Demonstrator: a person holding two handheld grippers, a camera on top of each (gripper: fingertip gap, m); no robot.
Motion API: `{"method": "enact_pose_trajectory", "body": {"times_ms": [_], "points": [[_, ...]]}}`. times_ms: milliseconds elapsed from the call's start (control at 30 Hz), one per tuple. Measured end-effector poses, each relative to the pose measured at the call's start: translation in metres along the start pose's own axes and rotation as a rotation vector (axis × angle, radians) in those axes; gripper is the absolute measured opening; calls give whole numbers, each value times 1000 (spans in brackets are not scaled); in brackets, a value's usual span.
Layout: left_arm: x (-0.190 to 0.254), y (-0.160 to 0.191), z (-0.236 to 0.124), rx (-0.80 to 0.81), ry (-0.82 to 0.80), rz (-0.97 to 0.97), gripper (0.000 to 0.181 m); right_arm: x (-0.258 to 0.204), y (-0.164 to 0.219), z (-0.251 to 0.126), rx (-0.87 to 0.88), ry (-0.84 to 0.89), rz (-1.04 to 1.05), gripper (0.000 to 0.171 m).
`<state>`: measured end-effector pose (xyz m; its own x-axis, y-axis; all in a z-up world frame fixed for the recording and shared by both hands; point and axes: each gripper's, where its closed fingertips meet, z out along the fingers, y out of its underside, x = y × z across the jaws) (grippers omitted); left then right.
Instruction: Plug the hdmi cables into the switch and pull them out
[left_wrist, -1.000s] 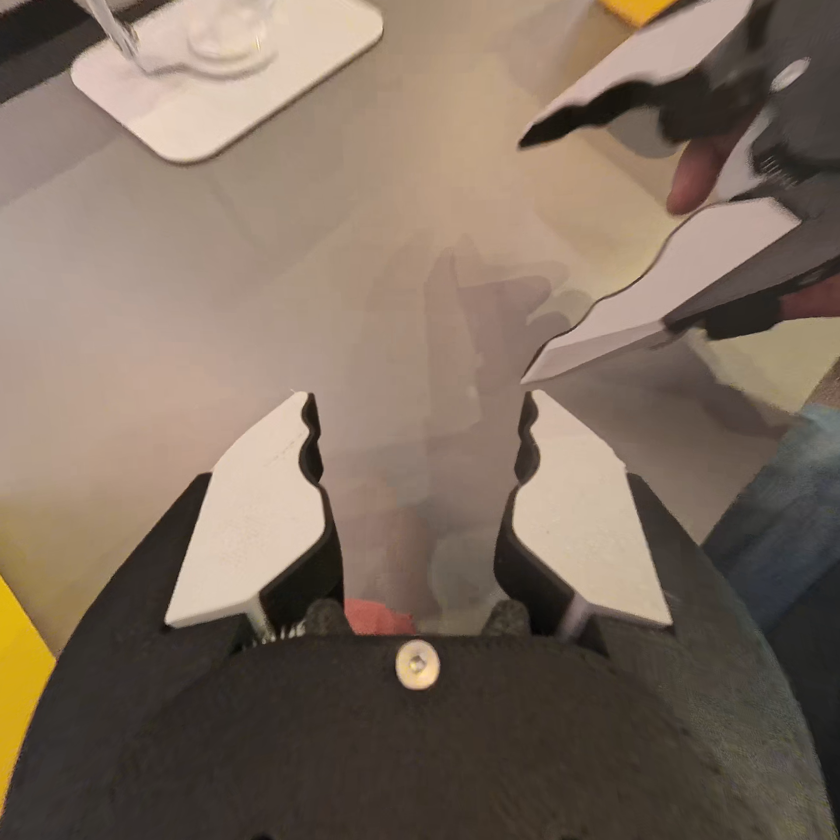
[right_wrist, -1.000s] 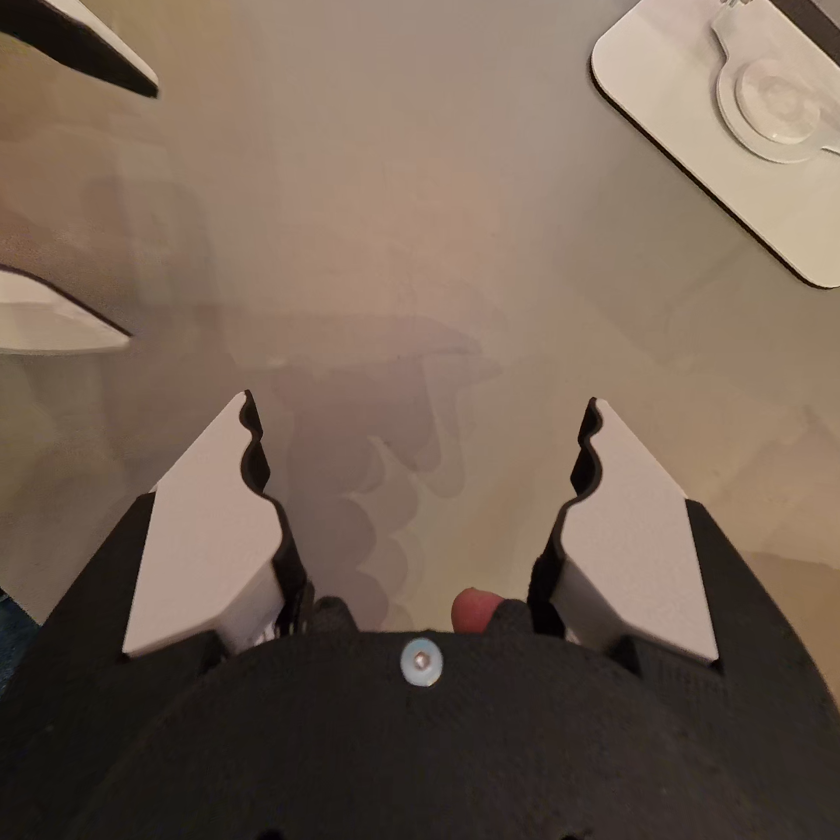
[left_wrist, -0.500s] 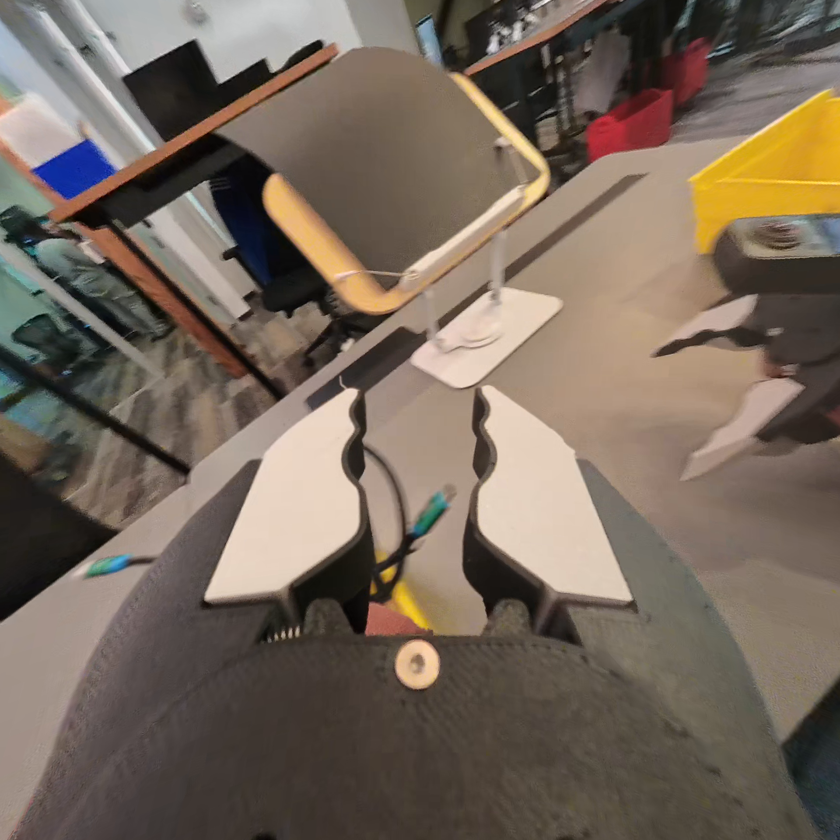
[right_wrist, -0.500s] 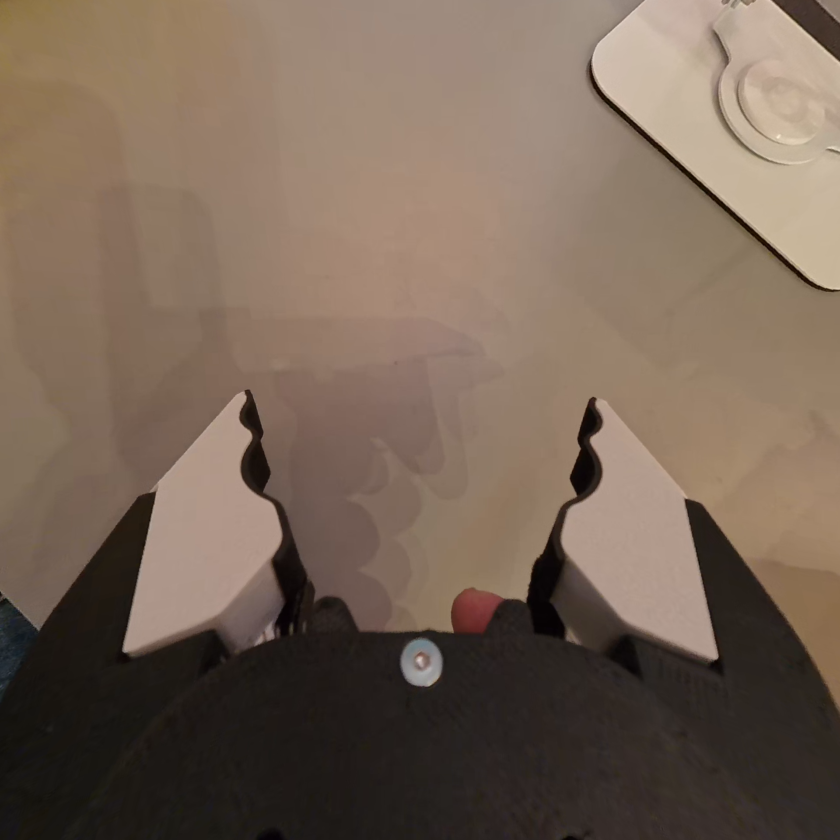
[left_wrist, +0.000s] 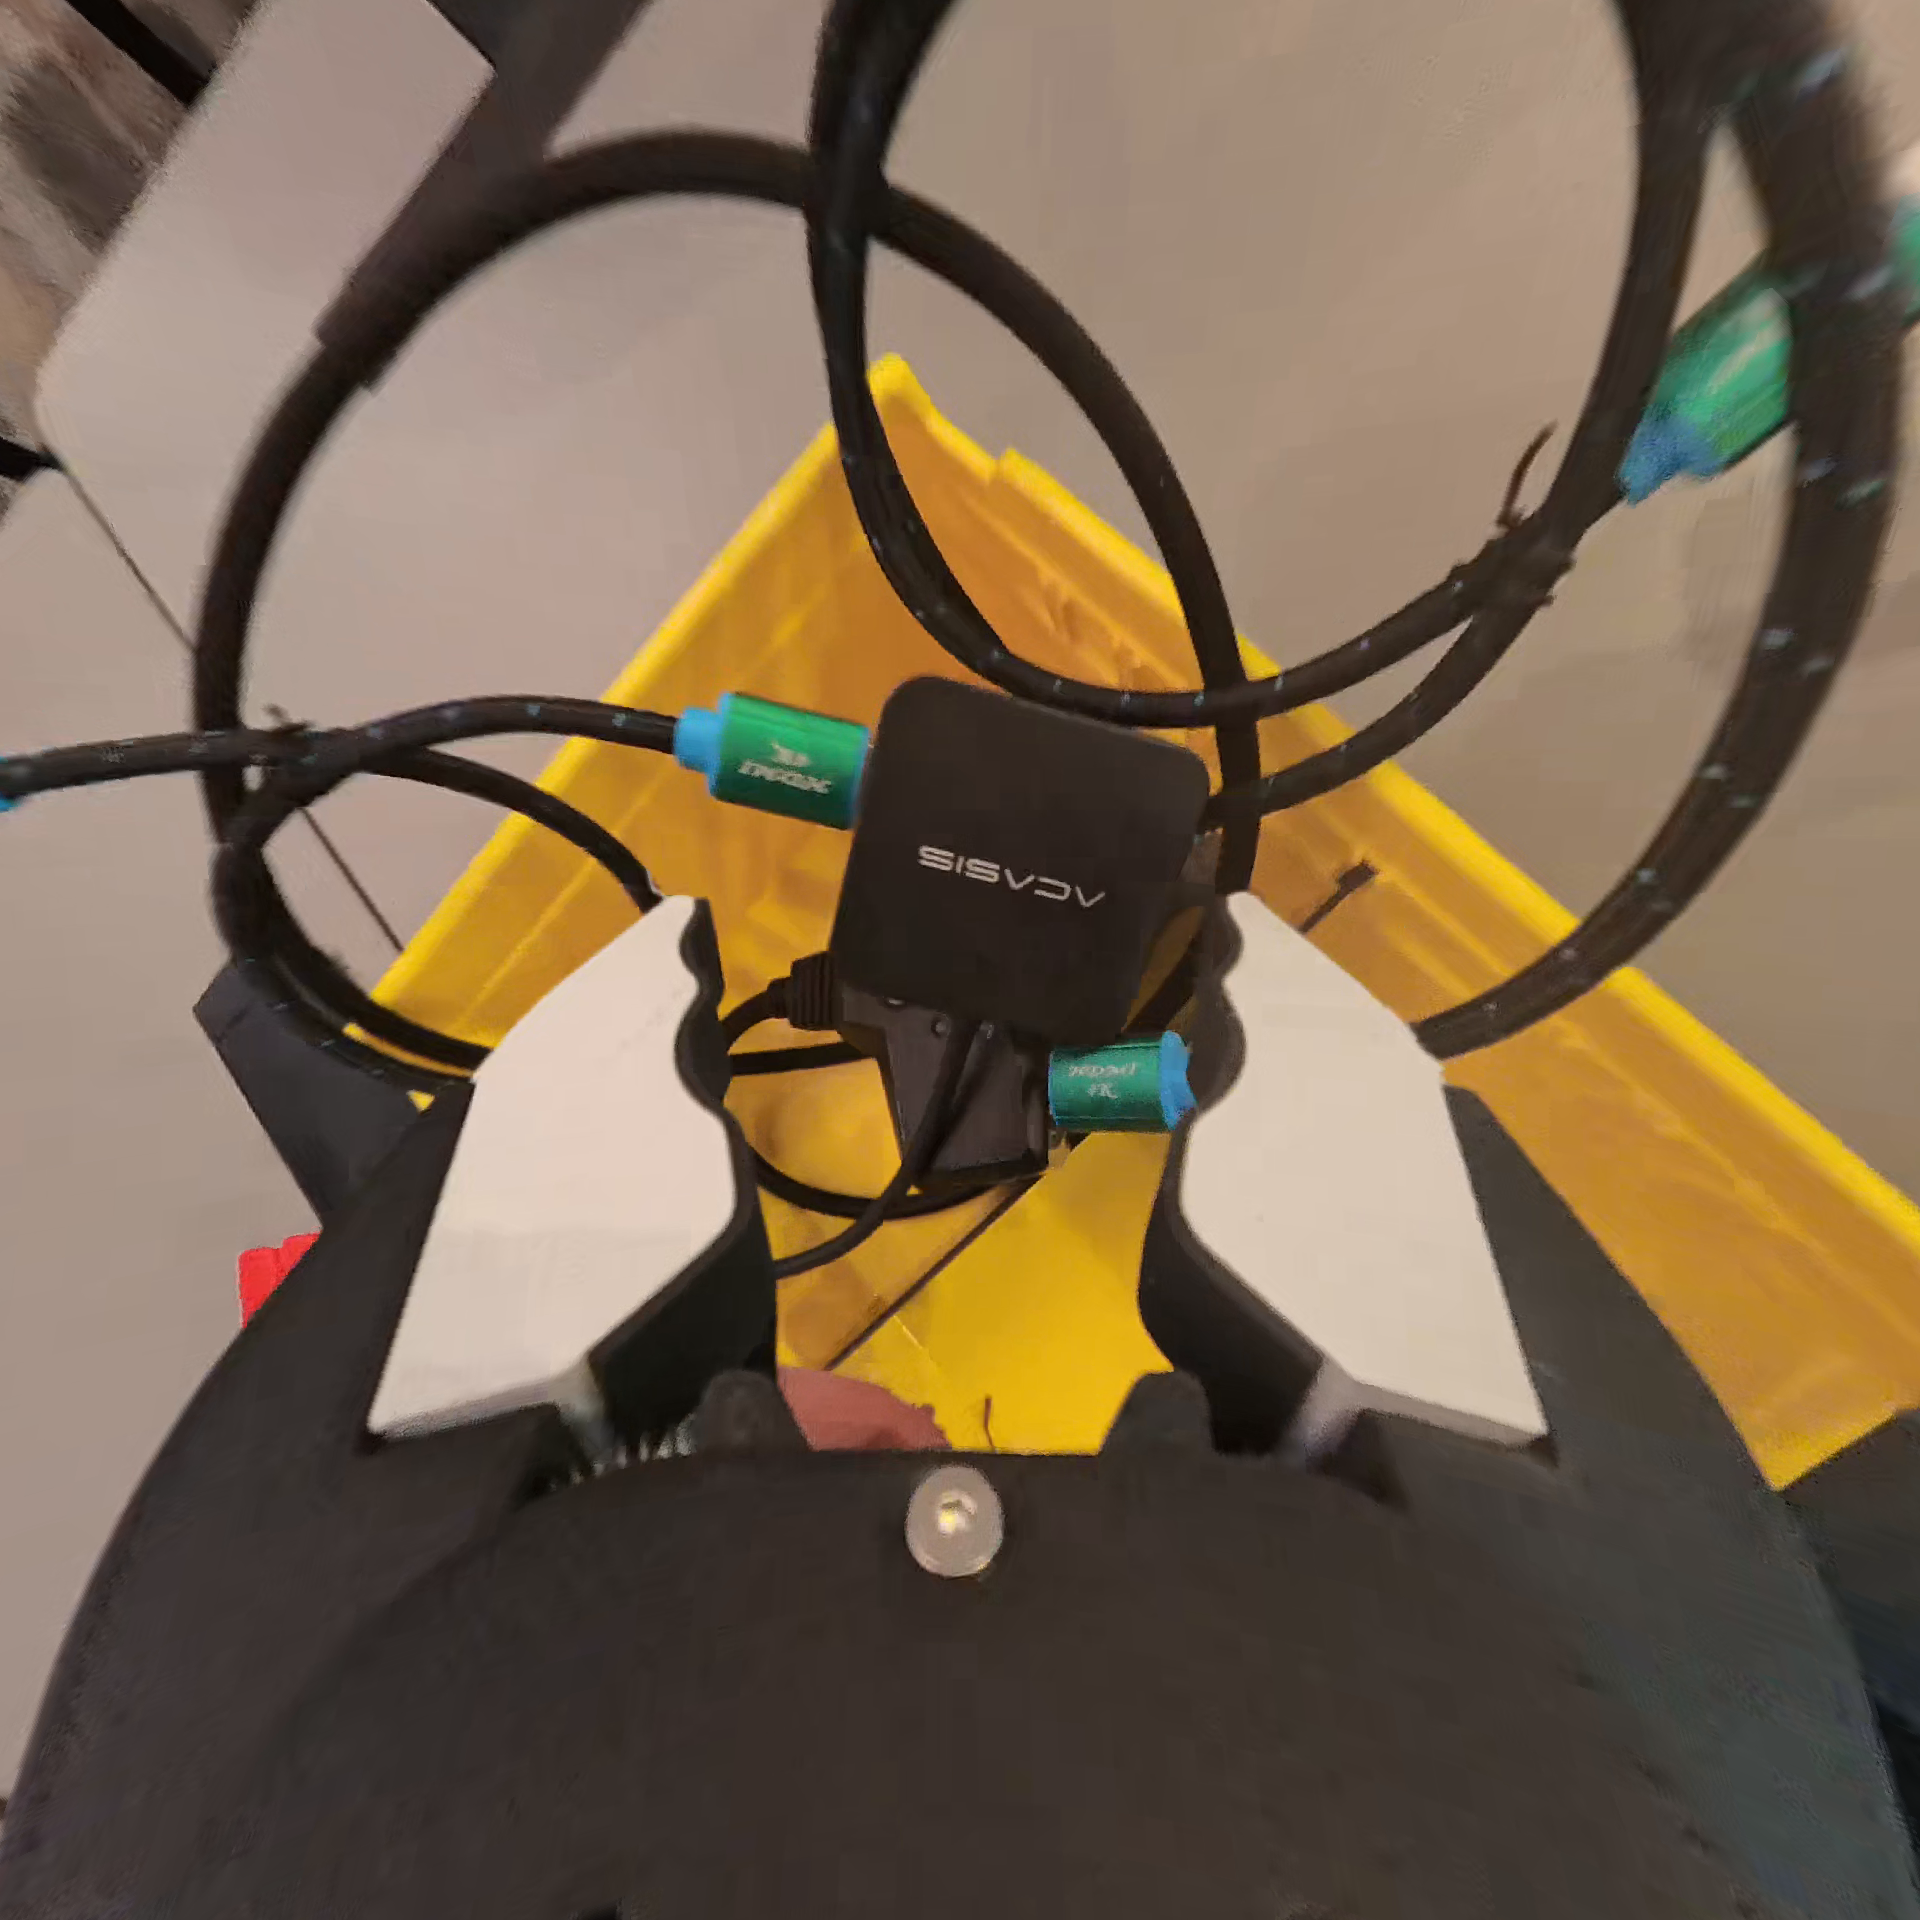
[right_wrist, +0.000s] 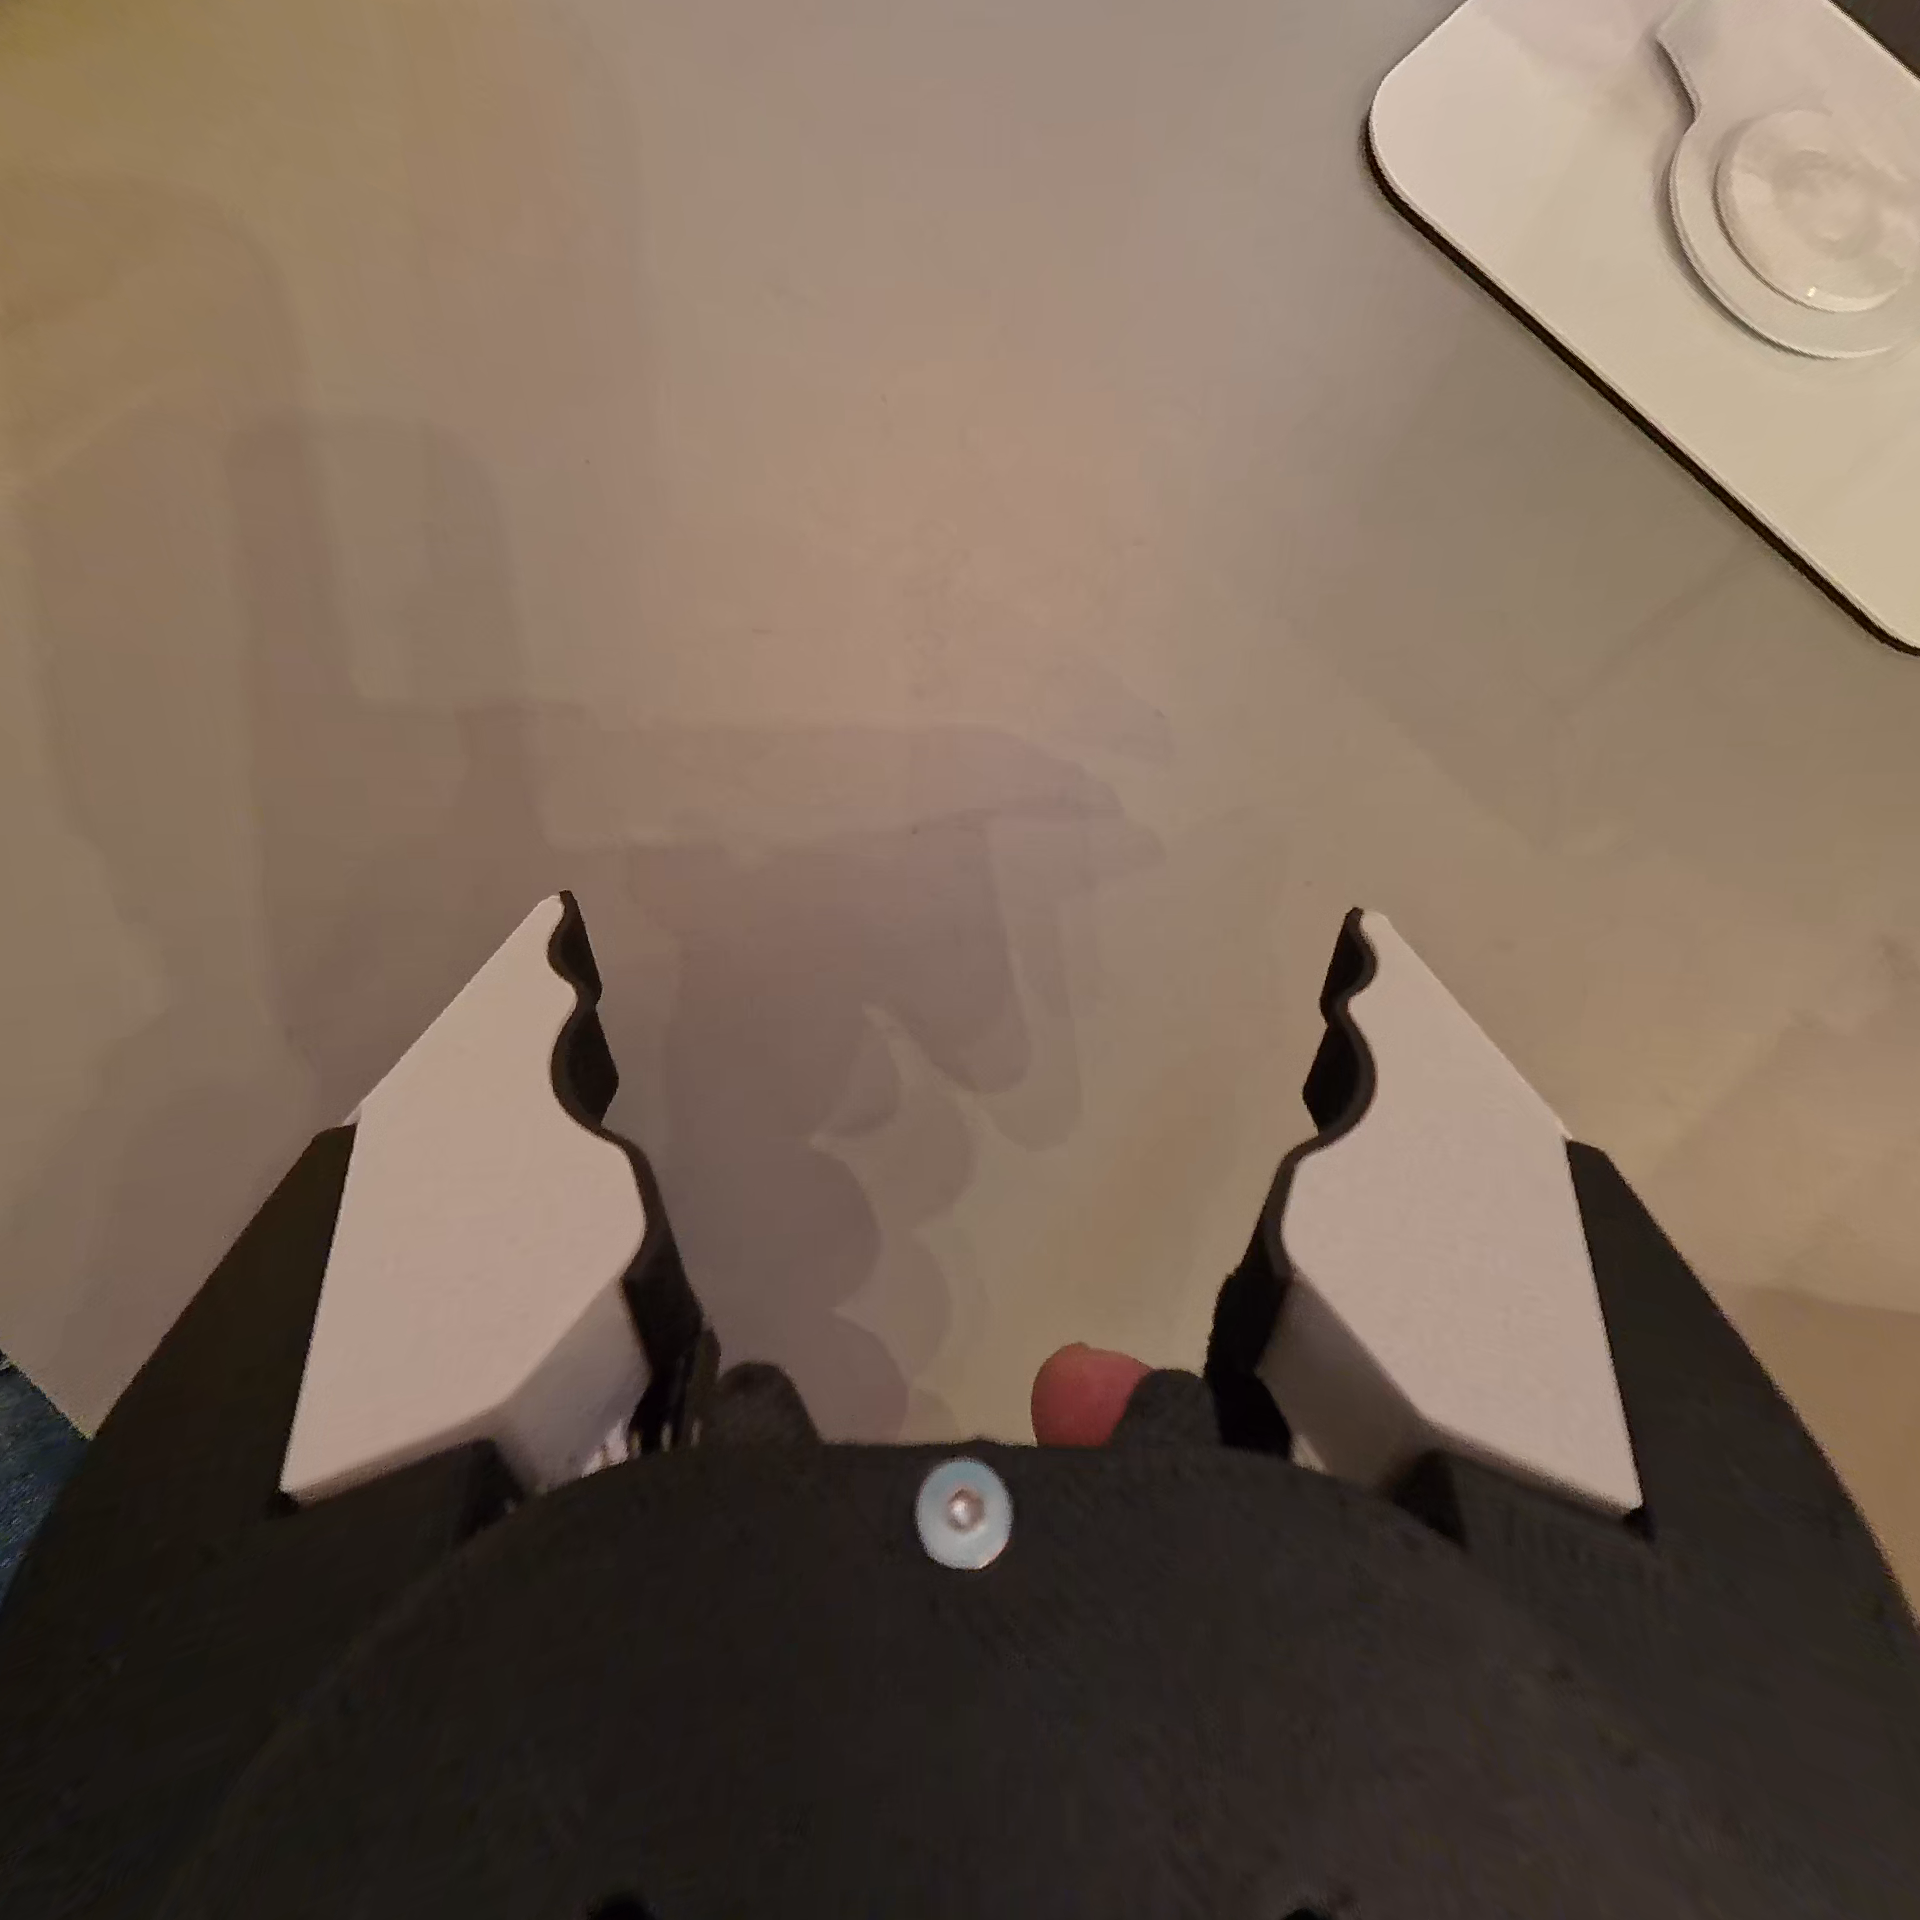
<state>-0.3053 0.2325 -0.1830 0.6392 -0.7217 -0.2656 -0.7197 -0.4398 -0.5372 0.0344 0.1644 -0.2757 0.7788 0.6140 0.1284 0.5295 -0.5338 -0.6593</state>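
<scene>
Grey surface (right_wrist: 935, 416) lay bare under the wide-open, empty right tool (right_wrist: 961, 914); left tool (left_wrist: 961, 914) spread, empty, framing the HDMI switch (left_wrist: 1023, 852) in the yellow bin (left_wrist: 1351, 1039), probably to lift it.

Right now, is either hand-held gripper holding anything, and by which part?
Nothing is held. The left hand-held gripper is open above the square black switch in the yellow bin; the right hand-held gripper is open over bare table.

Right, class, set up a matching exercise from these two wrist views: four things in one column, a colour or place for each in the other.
Things:
1. switch
2. bin
3. plug at the switch's left side
4. white stand base

Descriptions:
A. yellow
B. green with a blue collar
C. black, square
D. top right of the right wrist view

Pairs: 1-C, 2-A, 3-B, 4-D
</scene>
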Motion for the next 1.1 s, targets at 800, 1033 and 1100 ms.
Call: {"method": "enact_pose_trajectory", "body": {"times_ms": [800,1033,1100], "points": [[-3,-21,-28,169,43,20,72,-2,0,1,-3,-16,-4,135],[-10,-44,-64,292,-36,56,72,-3,0,1,-4,-17,-4,135],[-9,-53,-76,323,-74,96,72,-3,0,1,-3,-17,-4,135]]}}
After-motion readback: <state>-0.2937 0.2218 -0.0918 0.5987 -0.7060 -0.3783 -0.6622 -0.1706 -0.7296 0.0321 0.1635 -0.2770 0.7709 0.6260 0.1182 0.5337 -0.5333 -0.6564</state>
